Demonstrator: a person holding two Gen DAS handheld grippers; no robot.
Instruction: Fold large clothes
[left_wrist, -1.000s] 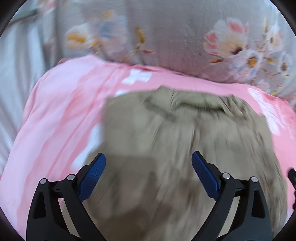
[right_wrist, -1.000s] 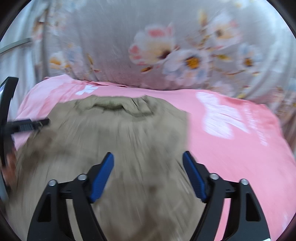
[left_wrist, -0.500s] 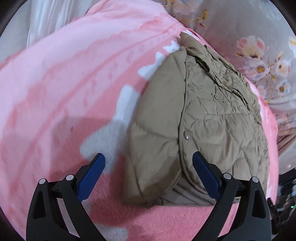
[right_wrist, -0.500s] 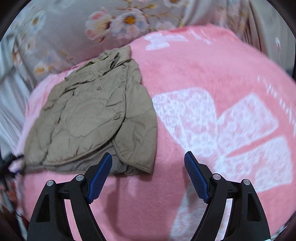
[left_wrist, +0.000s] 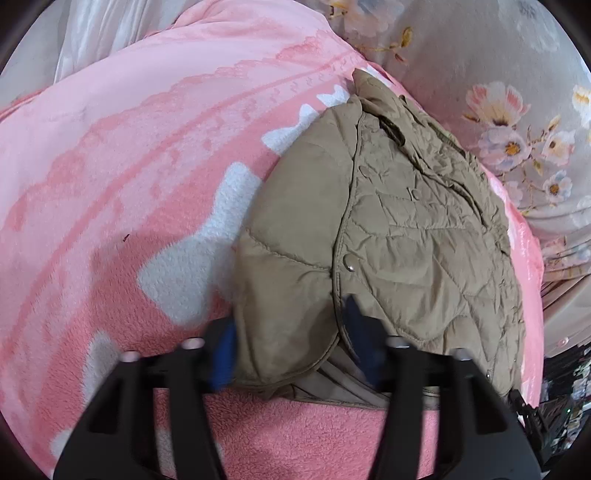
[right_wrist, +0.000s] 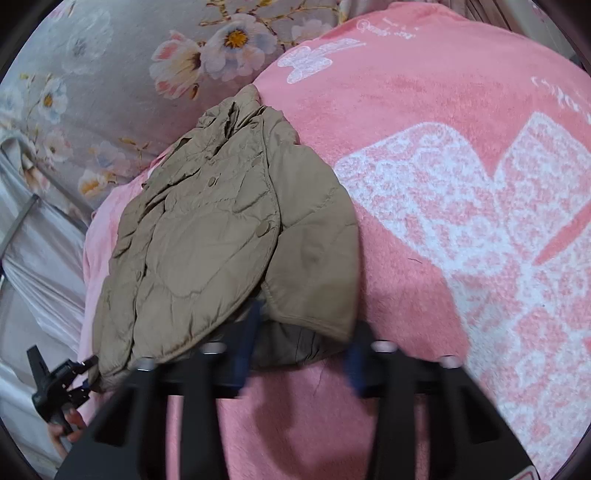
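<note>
Tan jacket (left_wrist: 406, 229) lies on pink blanket (left_wrist: 110, 184), w/ collar toward floral sheet (left_wrist: 498, 92). Left gripper (left_wrist: 291, 347) and right gripper (right_wrist: 301, 347) each straddle a hem corner, blurred; can't tell if clamped. Only right cam shows left gripper from outside (right_wrist: 55, 380).

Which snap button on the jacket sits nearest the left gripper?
The shiny silver snap on the jacket front edge, just above the left gripper; the other snaps sit higher, toward the collar.
</note>
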